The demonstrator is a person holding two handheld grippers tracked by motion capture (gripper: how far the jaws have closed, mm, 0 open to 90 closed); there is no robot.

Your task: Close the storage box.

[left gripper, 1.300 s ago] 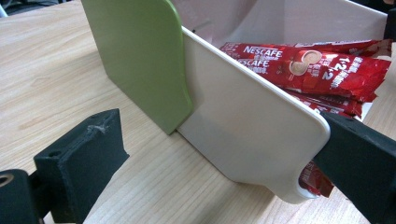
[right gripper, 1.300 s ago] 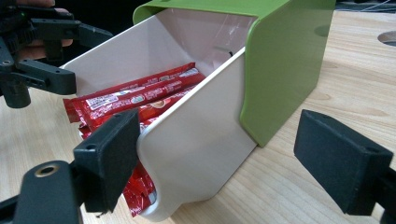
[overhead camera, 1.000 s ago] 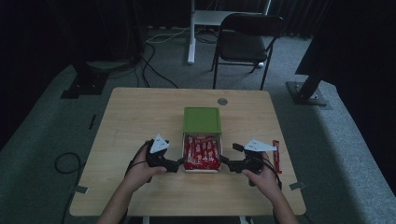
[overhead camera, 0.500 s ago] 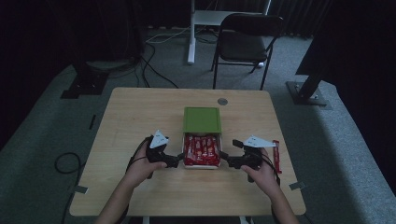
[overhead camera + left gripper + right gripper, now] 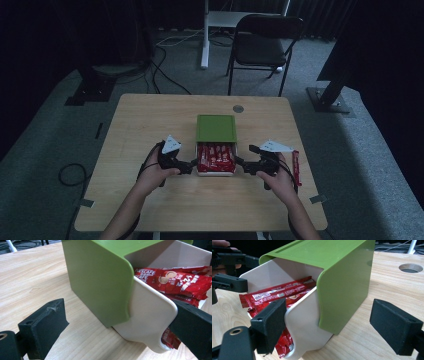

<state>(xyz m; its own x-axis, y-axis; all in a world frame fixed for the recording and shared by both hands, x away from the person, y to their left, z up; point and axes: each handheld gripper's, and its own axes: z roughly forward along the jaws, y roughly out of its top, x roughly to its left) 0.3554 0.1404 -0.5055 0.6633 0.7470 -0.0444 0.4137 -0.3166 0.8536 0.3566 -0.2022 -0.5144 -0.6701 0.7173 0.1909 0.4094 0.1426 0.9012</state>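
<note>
High view: green box [image 5: 215,127] at frame centre on the table [image 5: 150,115], its white drawer [image 5: 215,172] pulled out, red sachets [image 5: 215,155] inside. Left gripper [image 5: 192,164] and right gripper [image 5: 239,162] flank the drawer; one loose sachet [image 5: 296,167] lies at right.

Left gripper view: jaws spread wide, straddling the drawer's [image 5: 147,315] corner.

Right gripper view: jaws agape around the drawer [image 5: 302,322] and box [image 5: 342,282], holding nothing.

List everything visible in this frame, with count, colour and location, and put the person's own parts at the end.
Table: one, light wood, centre.
Drawer box: one, green shell, table middle.
Drawer: one, white, pulled out toward the person.
Sachets: several, red, inside the drawer.
Loose sachet: one, red, on the table beside the right gripper.
Chair: one, dark, behind the table.
Left gripper: black, open, at the drawer's left side.
Right gripper: black, open, at the drawer's right side.
</note>
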